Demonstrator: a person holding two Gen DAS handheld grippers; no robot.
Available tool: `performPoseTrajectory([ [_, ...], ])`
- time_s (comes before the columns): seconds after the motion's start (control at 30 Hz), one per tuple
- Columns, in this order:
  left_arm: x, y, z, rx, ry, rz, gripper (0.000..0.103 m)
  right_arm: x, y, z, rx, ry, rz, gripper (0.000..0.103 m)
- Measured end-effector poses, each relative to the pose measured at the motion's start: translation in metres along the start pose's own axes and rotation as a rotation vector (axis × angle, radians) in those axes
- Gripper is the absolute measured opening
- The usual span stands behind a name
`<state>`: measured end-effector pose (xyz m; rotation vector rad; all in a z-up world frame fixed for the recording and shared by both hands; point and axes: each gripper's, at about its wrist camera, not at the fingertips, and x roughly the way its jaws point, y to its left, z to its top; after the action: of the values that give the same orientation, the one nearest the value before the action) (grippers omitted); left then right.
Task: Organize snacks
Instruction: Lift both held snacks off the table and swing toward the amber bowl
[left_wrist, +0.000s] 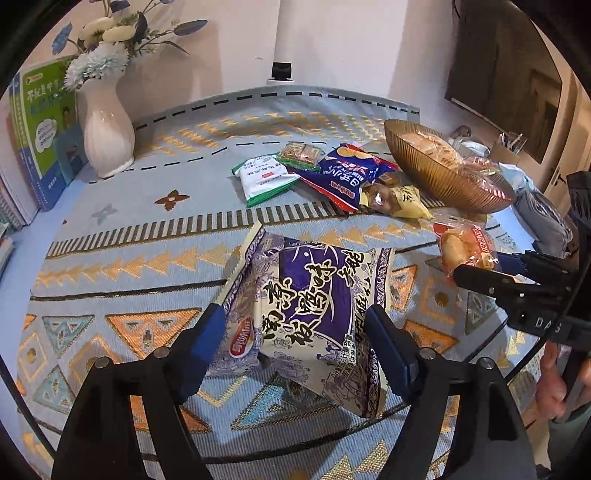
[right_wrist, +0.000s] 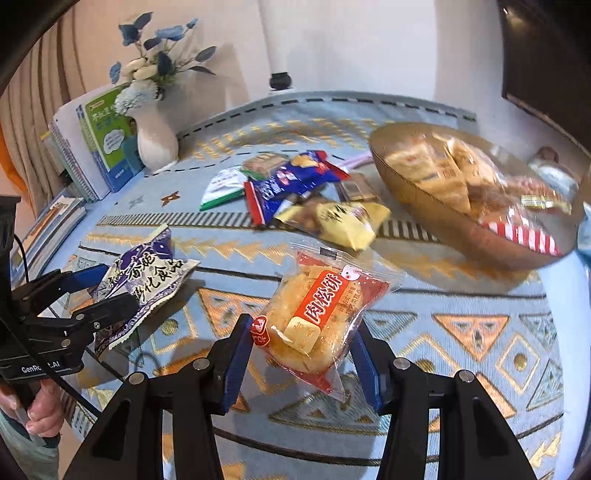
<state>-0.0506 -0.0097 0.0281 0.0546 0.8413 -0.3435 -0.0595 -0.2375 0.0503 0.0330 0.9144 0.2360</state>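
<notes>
Low in the left wrist frame, my left tongs (left_wrist: 295, 336) are closed partway on the purple snack bag (left_wrist: 314, 306), blue pads pressing both its sides, bag lifted off the patterned table (left_wrist: 110, 258). Low centre of the right wrist frame, my right tongs (right_wrist: 303, 354) grip the meat floss cake packet (right_wrist: 317, 317) the same way, held above the cloth. Upper right sits the gold bowl (right_wrist: 443, 210), already holding wrapped snacks. Loose packets (right_wrist: 295, 195) lie mid-frame, left of the bowl. White vase (right_wrist: 157, 142) with flowers stands upper left, beside books (right_wrist: 92, 147).
</notes>
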Motion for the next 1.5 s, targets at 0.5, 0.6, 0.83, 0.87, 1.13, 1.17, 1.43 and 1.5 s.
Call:
performPoseTrajectory([
  [0.5,0.011,-0.019,0.001,0.046,0.005,0.066,0.064,0.010,-0.022,-0.013,0.061,0.081,0.057,0.069],
  [0.6,0.002,-0.014,0.004,0.004,-0.030,0.013,0.046,0.014,-0.024,-0.013,0.097,0.099,0.072,0.069],
  [0.83,0.008,-0.010,0.006,-0.010,-0.022,-0.018,0.054,0.023,-0.010,-0.007,0.104,0.107,-0.008,0.078],
  [0.87,0.009,-0.010,0.006,-0.013,-0.018,-0.008,0.066,0.024,-0.009,-0.007,0.103,0.101,-0.022,0.075],
  [1.13,0.037,-0.006,0.006,-0.055,0.111,0.098,0.081,0.022,-0.017,-0.009,0.113,0.062,-0.051,0.053],
  [1.17,0.039,-0.006,0.006,-0.054,0.120,0.107,0.081,0.022,-0.017,-0.008,0.113,0.062,-0.051,0.053],
  [1.43,0.022,-0.003,0.004,-0.070,0.044,0.077,0.048,0.016,-0.023,-0.009,0.142,0.048,-0.030,0.047],
  [1.5,0.018,-0.002,0.005,-0.068,0.032,0.073,0.048,0.015,-0.025,-0.009,0.153,0.049,-0.019,0.047],
])
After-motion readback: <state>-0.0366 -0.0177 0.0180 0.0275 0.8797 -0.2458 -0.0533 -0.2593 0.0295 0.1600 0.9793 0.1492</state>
